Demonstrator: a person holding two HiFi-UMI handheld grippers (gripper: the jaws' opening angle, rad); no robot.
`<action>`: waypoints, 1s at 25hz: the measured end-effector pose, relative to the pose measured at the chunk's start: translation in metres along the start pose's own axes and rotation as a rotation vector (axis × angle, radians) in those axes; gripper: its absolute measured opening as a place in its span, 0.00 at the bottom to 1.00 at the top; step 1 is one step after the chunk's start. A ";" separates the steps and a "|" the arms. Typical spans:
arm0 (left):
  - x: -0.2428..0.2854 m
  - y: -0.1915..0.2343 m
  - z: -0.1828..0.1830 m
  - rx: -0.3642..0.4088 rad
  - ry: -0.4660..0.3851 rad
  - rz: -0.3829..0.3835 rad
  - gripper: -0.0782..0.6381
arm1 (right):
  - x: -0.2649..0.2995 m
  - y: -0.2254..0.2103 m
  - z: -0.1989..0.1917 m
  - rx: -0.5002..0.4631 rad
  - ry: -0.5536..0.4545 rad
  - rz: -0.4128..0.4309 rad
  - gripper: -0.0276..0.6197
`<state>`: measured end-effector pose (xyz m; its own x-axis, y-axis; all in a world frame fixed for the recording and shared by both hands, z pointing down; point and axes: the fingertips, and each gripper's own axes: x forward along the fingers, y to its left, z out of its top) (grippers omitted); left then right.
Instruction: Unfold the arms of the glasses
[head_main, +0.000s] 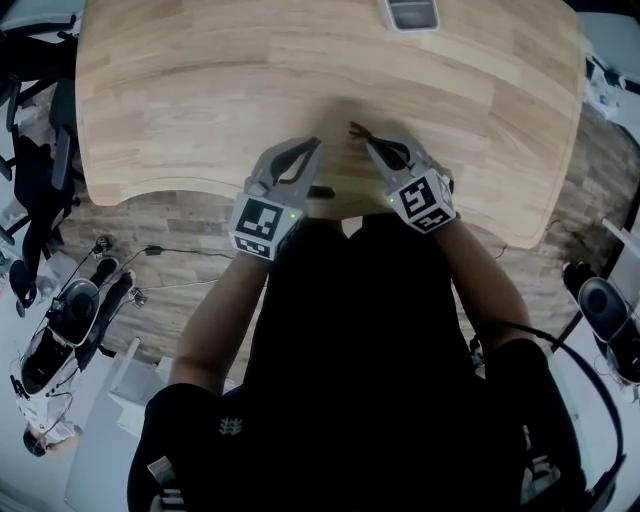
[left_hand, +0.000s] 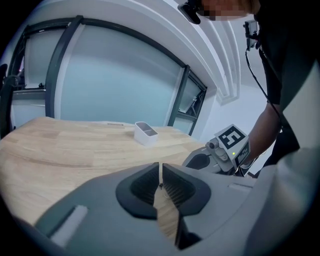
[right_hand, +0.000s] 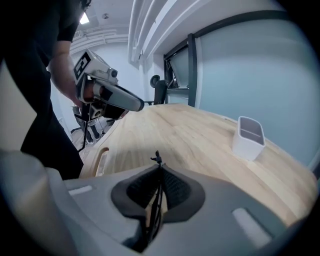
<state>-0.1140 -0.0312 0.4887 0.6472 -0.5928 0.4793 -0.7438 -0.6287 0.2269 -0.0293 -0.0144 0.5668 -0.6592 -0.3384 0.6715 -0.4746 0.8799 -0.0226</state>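
The glasses (head_main: 358, 129) are thin and dark-framed, held just above the near part of the wooden table (head_main: 180, 100). My right gripper (head_main: 368, 143) is shut on them. In the right gripper view the thin frame runs up between the pads and a small hinge end (right_hand: 157, 159) pokes out past the tips (right_hand: 160, 167). My left gripper (head_main: 316, 142) hovers a little to the left, apart from the visible frame. Its jaws (left_hand: 160, 172) are shut to a hairline slit with only a tiny dark speck in it. Most of the glasses are hidden by the right gripper.
A white open container (head_main: 411, 13) stands at the table's far edge, also seen as the white container (right_hand: 248, 136). A slot (head_main: 320, 190) is cut in the table's near edge under the left gripper. Chairs and cables (head_main: 60, 300) crowd the floor at left.
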 end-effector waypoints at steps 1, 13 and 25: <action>0.003 -0.003 -0.001 -0.003 0.005 -0.019 0.16 | -0.002 0.001 0.002 -0.001 -0.019 0.000 0.07; 0.040 -0.054 -0.031 -0.055 0.137 -0.295 0.44 | -0.033 0.010 0.017 -0.069 -0.167 0.005 0.07; 0.052 -0.108 -0.016 -0.073 0.167 -0.508 0.46 | -0.062 0.009 0.013 -0.105 -0.230 0.002 0.07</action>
<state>-0.0028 0.0140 0.5022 0.8977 -0.1317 0.4205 -0.3577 -0.7752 0.5208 0.0000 0.0102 0.5151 -0.7810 -0.3932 0.4852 -0.4181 0.9063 0.0616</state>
